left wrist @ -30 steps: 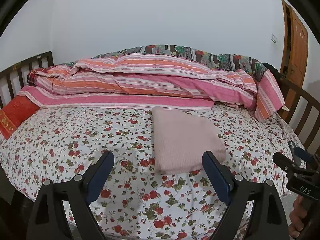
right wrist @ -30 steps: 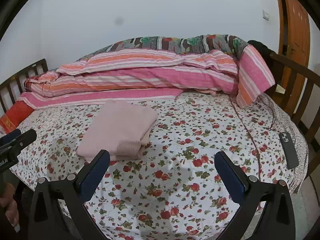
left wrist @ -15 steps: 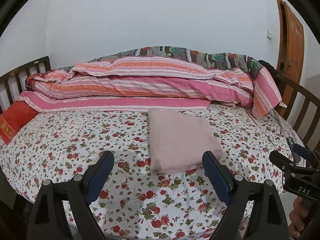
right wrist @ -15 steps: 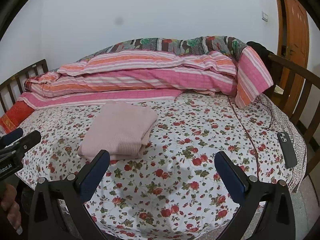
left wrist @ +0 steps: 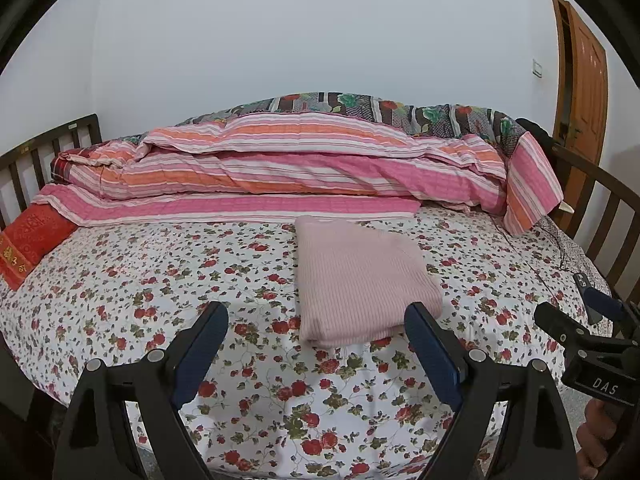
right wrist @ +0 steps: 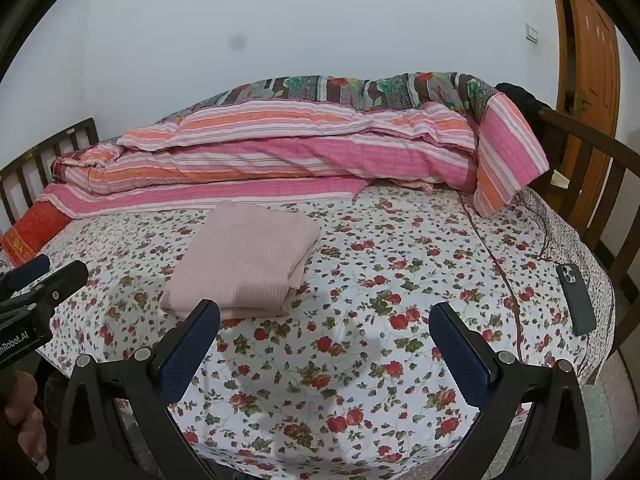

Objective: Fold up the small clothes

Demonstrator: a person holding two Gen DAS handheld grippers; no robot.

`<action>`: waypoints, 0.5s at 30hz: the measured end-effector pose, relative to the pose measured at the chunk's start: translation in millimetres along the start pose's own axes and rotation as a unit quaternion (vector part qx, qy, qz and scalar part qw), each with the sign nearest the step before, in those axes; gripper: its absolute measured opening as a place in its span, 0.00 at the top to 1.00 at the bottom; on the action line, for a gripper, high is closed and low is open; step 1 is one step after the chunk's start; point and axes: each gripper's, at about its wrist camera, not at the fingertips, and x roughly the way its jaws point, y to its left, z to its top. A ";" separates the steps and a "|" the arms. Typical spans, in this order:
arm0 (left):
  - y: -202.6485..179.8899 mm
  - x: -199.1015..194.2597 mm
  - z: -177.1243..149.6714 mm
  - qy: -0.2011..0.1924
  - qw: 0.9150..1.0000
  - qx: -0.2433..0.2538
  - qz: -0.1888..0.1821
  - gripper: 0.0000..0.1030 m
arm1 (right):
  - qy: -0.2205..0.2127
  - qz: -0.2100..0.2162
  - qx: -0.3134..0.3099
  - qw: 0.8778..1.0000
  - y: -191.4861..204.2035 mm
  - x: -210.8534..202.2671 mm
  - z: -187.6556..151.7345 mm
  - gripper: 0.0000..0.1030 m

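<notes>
A pale pink knit garment lies folded in a neat rectangle on the floral bed sheet; it also shows in the right wrist view. My left gripper is open and empty, held near the bed's front edge, just short of the garment's near edge. My right gripper is open and empty, held above bare sheet to the right of the garment. Each gripper shows at the edge of the other's view.
A rolled pink and orange striped quilt lies along the back of the bed. A red pillow sits at the left. A dark phone lies near the bed's right edge. Wooden bed rails stand on both sides.
Both grippers have drawn back and risen a little from the bed, so the garment looks smaller and farther. The garment has not moved.
</notes>
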 end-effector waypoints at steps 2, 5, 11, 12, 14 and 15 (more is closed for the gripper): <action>0.5 0.1 -0.6 0.000 1.000 0.000 0.000 0.13 | 0.001 0.000 0.000 1.000 0.6 0.6 -0.9 0.01; 0.9 0.4 -0.3 0.000 1.000 0.001 -0.001 0.13 | 0.001 0.000 0.000 1.000 1.3 0.4 -1.9 0.01; 0.9 0.5 -0.8 0.001 1.000 0.001 -0.001 0.13 | 0.001 0.000 0.001 1.000 1.3 0.5 -2.1 0.01; 1.0 0.4 -0.6 0.000 1.000 0.001 0.000 0.13 | 0.001 0.000 0.000 1.000 0.5 0.6 -1.9 0.01; 0.8 0.5 -0.7 0.000 1.000 0.001 0.000 0.13 | 0.001 0.001 0.000 1.000 0.1 0.6 -1.8 0.01; 1.3 0.6 -0.5 0.000 1.000 0.001 -0.001 0.13 | 0.001 0.000 0.000 1.000 0.2 0.5 -1.8 0.01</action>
